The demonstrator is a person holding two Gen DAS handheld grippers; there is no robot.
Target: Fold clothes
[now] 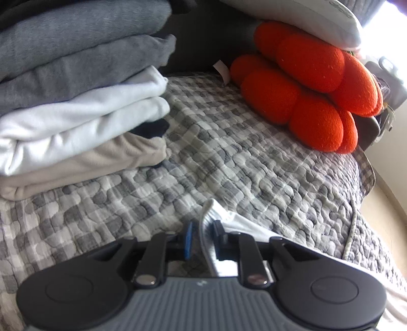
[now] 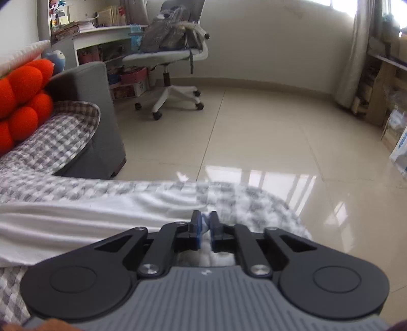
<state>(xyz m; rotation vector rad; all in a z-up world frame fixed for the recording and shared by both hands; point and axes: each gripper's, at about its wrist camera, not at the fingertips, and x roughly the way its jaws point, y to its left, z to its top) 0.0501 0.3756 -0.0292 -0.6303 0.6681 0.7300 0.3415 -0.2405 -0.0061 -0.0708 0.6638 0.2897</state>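
My left gripper (image 1: 204, 235) is shut on the ribbed edge of a white garment (image 1: 244, 225), which trails right over the grey checked quilt (image 1: 229, 157). My right gripper (image 2: 206, 226) is shut on the other end of the same white garment (image 2: 89, 214), which stretches left across the quilt (image 2: 56, 137) in the right wrist view. A stack of folded clothes (image 1: 76, 101), grey on top, pale blue and beige below, lies at the left in the left wrist view.
An orange knotted cushion (image 1: 313, 86) sits at the far side of the bed under a white pillow (image 1: 305, 17); it also shows in the right wrist view (image 2: 23, 101). Beyond the bed edge are a tiled floor (image 2: 254, 142), an office chair (image 2: 173, 56) and a desk (image 2: 101, 35).
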